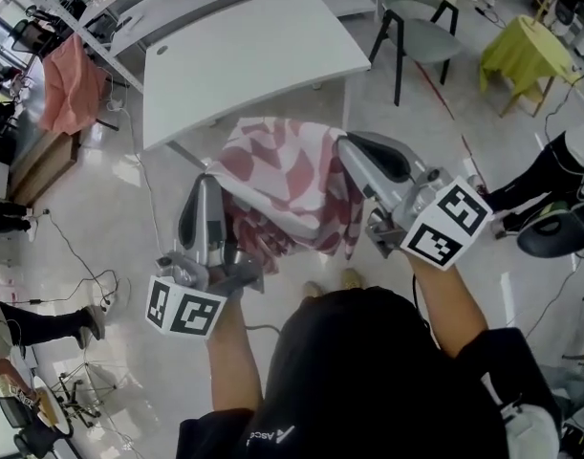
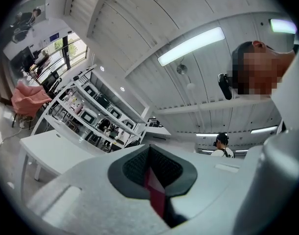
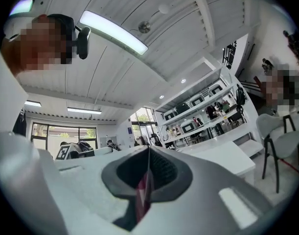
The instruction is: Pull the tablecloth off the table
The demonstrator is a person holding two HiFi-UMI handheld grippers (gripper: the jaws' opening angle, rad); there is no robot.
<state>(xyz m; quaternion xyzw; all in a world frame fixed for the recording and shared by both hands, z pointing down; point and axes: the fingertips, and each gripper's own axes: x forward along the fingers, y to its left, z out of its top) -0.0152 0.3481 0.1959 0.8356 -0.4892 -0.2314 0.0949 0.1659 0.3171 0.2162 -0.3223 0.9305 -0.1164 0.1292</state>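
Observation:
The tablecloth (image 1: 287, 185), red and white patterned, hangs in the air between my two grippers, off the white table (image 1: 244, 60) behind it. My left gripper (image 1: 208, 182) is shut on its left edge; a strip of red cloth (image 2: 154, 192) shows pinched between the closed jaws in the left gripper view. My right gripper (image 1: 347, 146) is shut on the right edge, with a thin sliver of cloth (image 3: 143, 192) between its jaws. Both grippers point upward, toward the ceiling. The cloth sags in folds below them.
A grey chair (image 1: 416, 27) stands right of the bare table. A small table with a yellow-green cover (image 1: 526, 51) is at the far right. A pink cloth (image 1: 67, 84) drapes over something at the left. Cables lie on the floor; a person's legs (image 1: 535, 175) are at the right edge.

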